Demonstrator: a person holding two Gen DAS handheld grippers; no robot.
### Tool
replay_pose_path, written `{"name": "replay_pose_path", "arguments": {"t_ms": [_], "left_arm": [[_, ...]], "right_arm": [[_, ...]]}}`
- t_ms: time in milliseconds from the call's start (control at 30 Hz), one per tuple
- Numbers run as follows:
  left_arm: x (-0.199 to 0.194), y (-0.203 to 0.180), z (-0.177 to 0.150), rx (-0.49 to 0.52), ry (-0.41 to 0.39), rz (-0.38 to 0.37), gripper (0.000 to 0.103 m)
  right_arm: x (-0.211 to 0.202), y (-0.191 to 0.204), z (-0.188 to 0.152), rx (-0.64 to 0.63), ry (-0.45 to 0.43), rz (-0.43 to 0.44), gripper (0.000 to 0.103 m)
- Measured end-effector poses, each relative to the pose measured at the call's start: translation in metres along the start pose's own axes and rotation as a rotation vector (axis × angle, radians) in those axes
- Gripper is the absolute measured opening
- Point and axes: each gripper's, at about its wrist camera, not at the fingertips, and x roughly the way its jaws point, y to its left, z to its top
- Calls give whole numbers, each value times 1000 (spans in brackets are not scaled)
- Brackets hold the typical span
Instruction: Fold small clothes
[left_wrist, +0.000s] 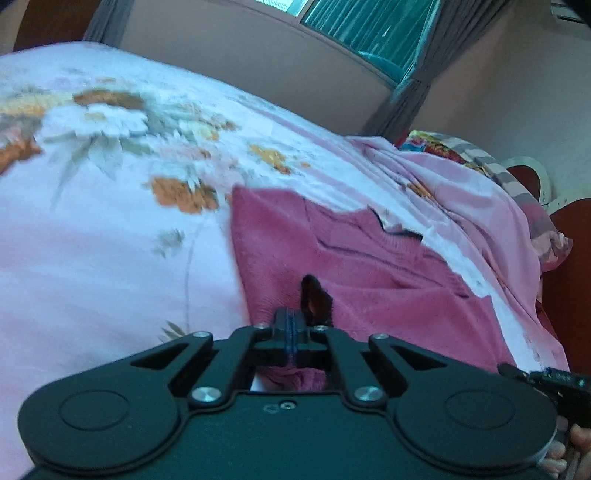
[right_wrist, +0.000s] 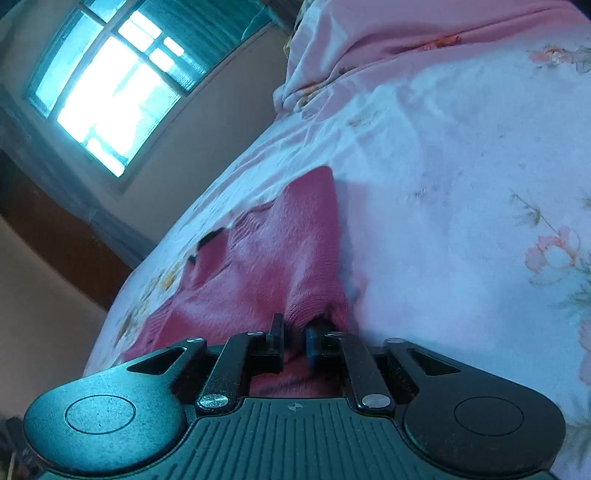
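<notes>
L wrist view: left gripper (left_wrist: 291, 317) clenched, fingers pressed together w/ edge of the pink knit garment (left_wrist: 369, 273) pinched betw. them; garment lies spread on floral bedsheet (left_wrist: 110, 221), running up-right from the jaws; dark fold of fabric just beside the fingertips; crumpled pink blanket (left_wrist: 461, 192) near far edge; window (left_wrist: 373, 26) above.

R wrist view: right gripper (right_wrist: 293, 332) jaws narrowly apart, grasping bunched hem of the garment (right_wrist: 280, 258); cloth stretches away from jaws over the bedsheet (right_wrist: 461, 184); window (right_wrist: 110, 92) upper left.

No readable text, though views blur.
</notes>
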Motion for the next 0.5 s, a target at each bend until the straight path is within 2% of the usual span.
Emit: {"name": "replay_pose_path", "arguments": {"t_ms": [33, 100, 167, 233, 267, 333, 367, 400, 433, 467, 500], "left_arm": [[-11, -5, 3, 20, -38, 29, 30], [-29, -18, 8, 91, -140, 48, 41], [-32, -39, 14, 151, -164, 0, 41], [-21, -62, 15, 199, -141, -68, 41], [-13, -72, 12, 238, -127, -82, 41], [12, -85, 1, 318, -67, -62, 42], [24, -84, -6, 345, -39, -27, 43], [38, -80, -13, 379, -3, 52, 43], [45, -70, -17, 376, 5, 74, 44], [44, -60, -17, 312, -5, 29, 42], [42, -58, -14, 296, 0, 23, 38]], "right_arm": [[-11, 0, 0, -29, -17, 15, 21], [-32, 15, -3, -215, -126, -14, 20], [-35, 28, 4, -335, -168, -48, 20], [-21, 42, 11, -406, -147, -57, 20], [-10, 52, 11, -482, -136, -58, 20], [13, 66, 5, -634, -70, -34, 20], [22, 69, -1, -736, -73, -46, 21], [32, 68, -6, -833, -81, -108, 20], [48, 58, -4, -841, -52, -223, 21], [55, 36, 9, -720, -16, -213, 23], [50, 22, 21, -609, -11, -171, 23]]}}
